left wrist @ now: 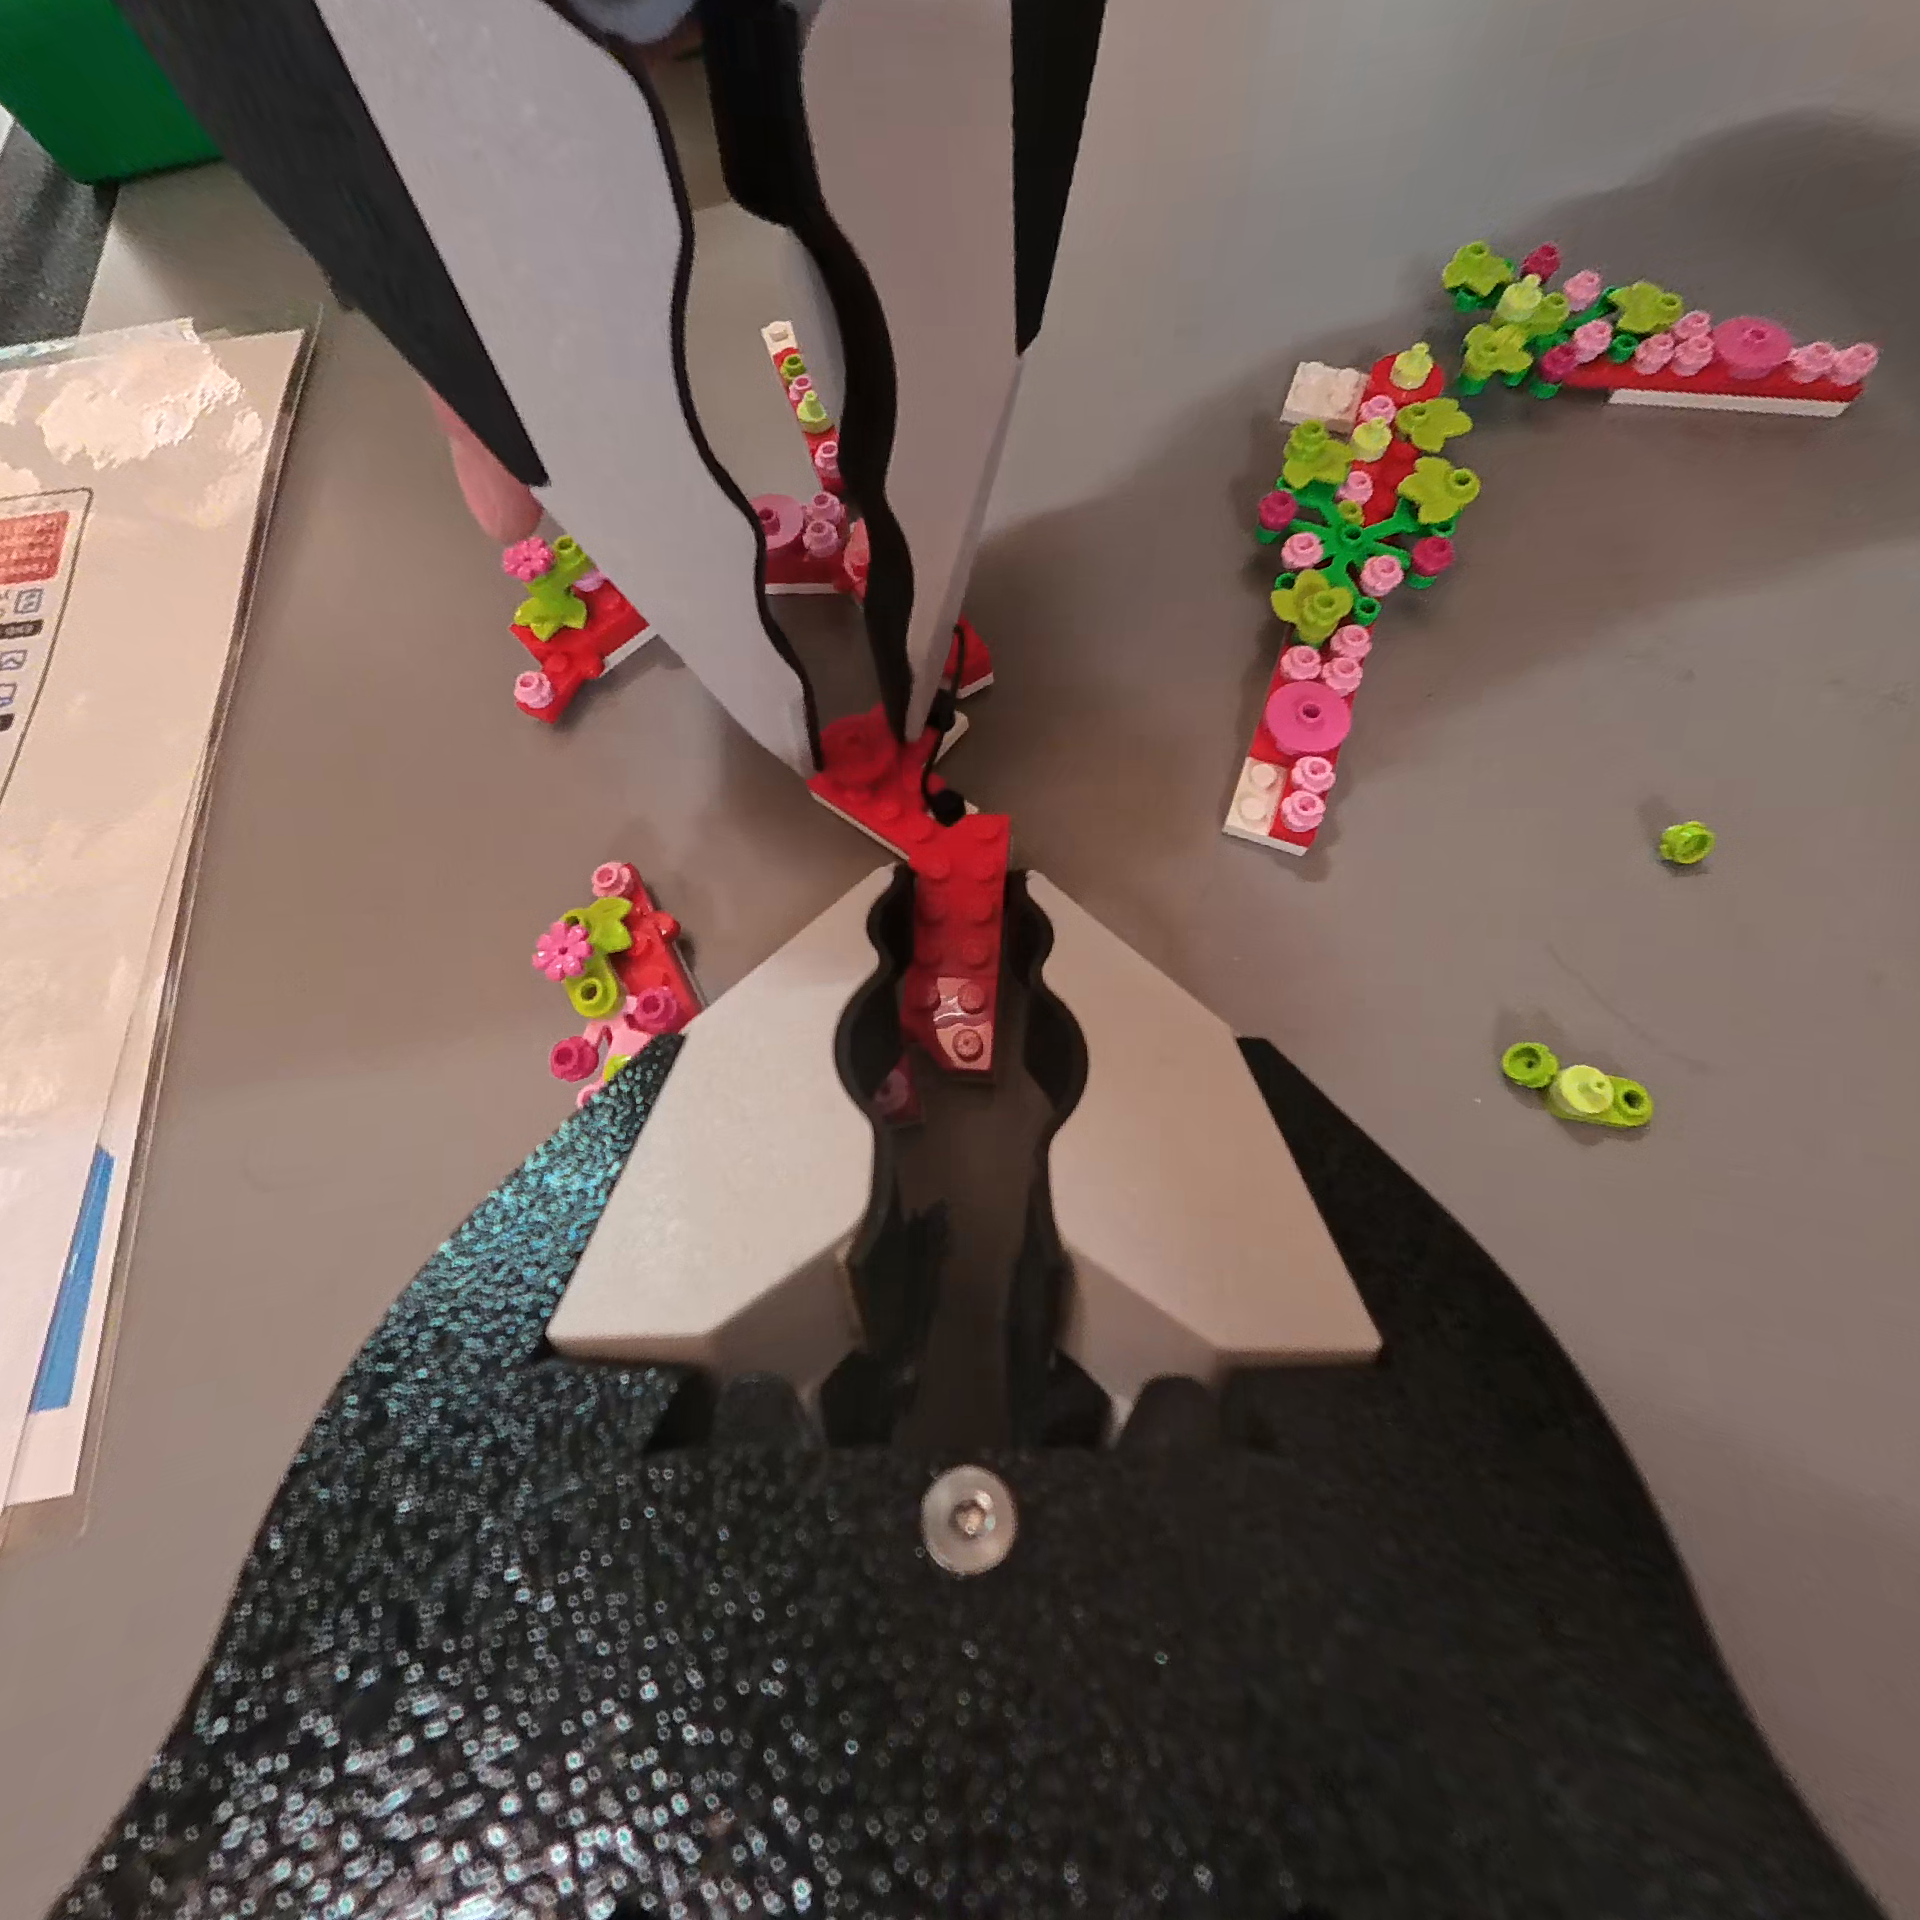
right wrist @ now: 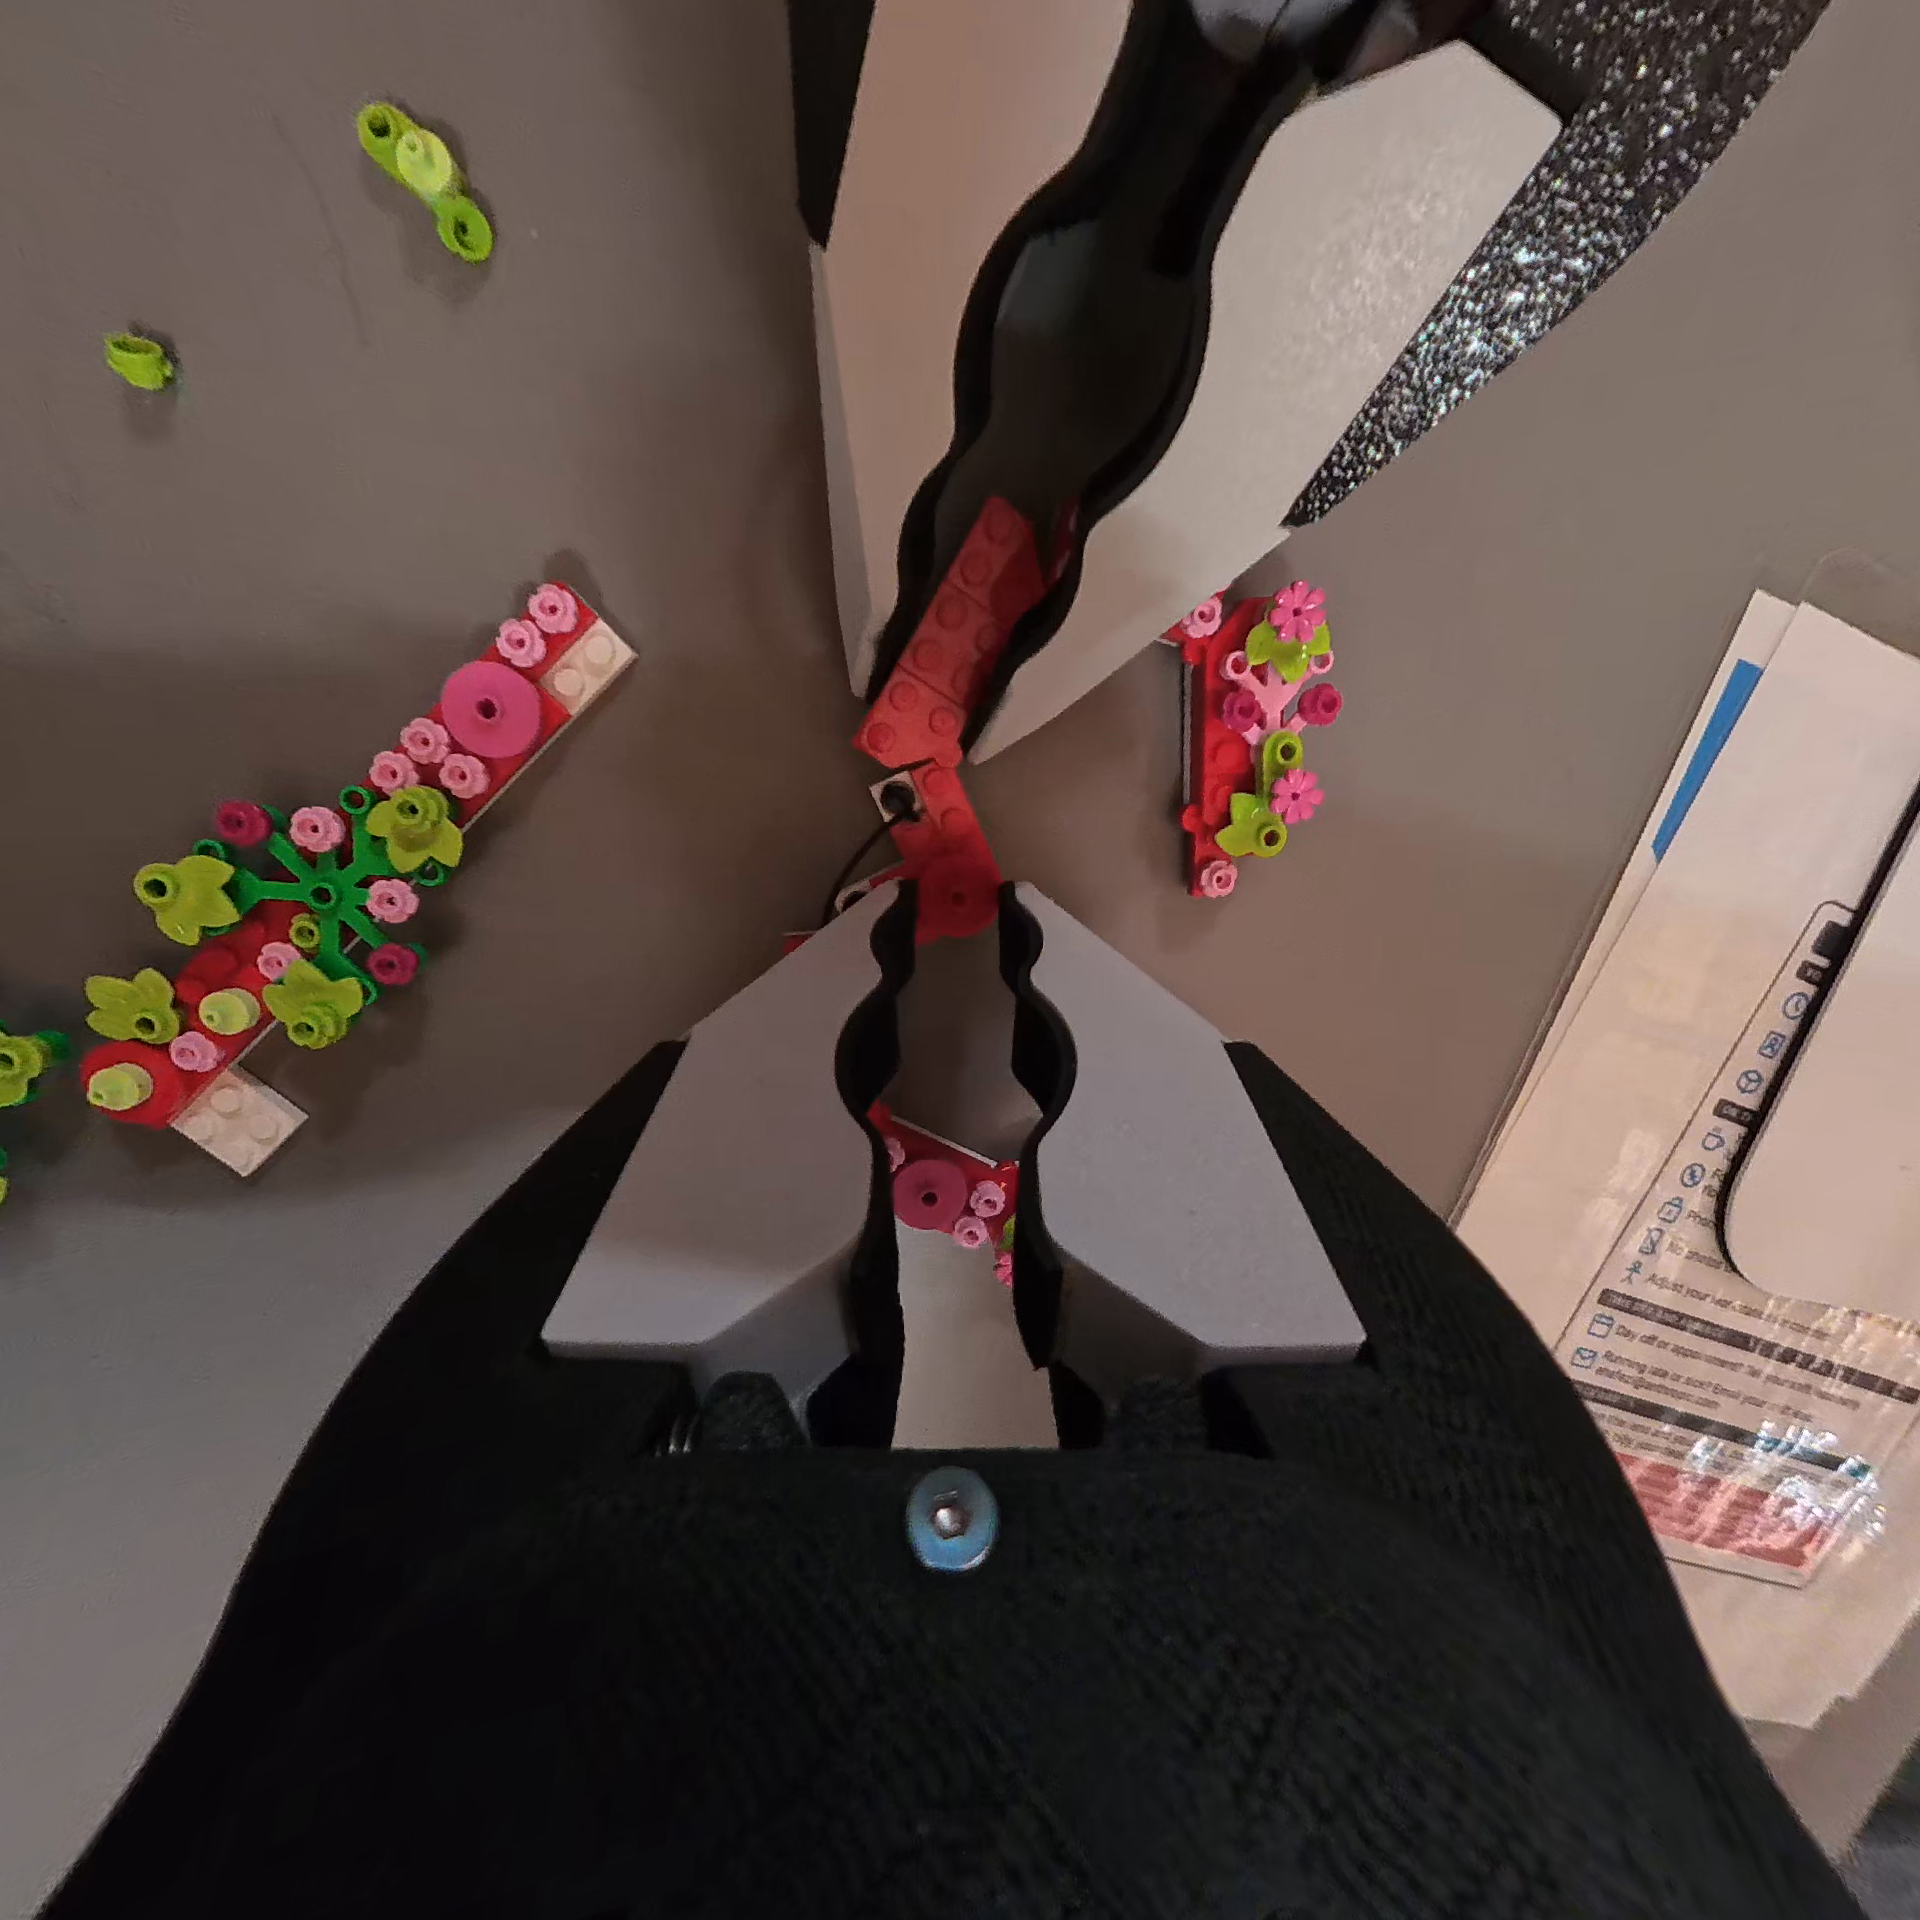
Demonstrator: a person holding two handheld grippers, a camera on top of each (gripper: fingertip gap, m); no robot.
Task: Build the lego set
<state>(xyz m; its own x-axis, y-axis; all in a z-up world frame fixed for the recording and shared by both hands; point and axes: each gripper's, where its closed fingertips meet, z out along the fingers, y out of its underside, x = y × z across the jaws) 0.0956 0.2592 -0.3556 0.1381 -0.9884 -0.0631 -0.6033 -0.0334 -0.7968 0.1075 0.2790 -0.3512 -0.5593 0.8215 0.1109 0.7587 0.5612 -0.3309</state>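
Observation:
A red plate strip [left wrist: 956,935] sits between my left gripper's fingers; the left gripper [left wrist: 956,883] is shut on it. It meets a red-on-white angled plate [left wrist: 883,790] with a thin black cord on it. My right gripper [left wrist: 868,738] comes down from the top and is shut on that angled plate. In the right wrist view, my right gripper [right wrist: 948,894] pinches the red angled plate [right wrist: 951,883], and the left gripper [right wrist: 920,717] holds the red strip [right wrist: 956,634] from above. Both pieces are just above the grey table.
Flower-covered red segments lie around: right [left wrist: 1340,582], far right [left wrist: 1662,343], left [left wrist: 582,623], near left [left wrist: 623,956], and one behind the right gripper [left wrist: 810,468]. Loose lime pieces [left wrist: 1579,1086] lie at the right. Sleeved paper sheets [left wrist: 104,727] lie left; a green box [left wrist: 83,83] stands far left. Both grippers' tips are close together, under 4 cm apart.

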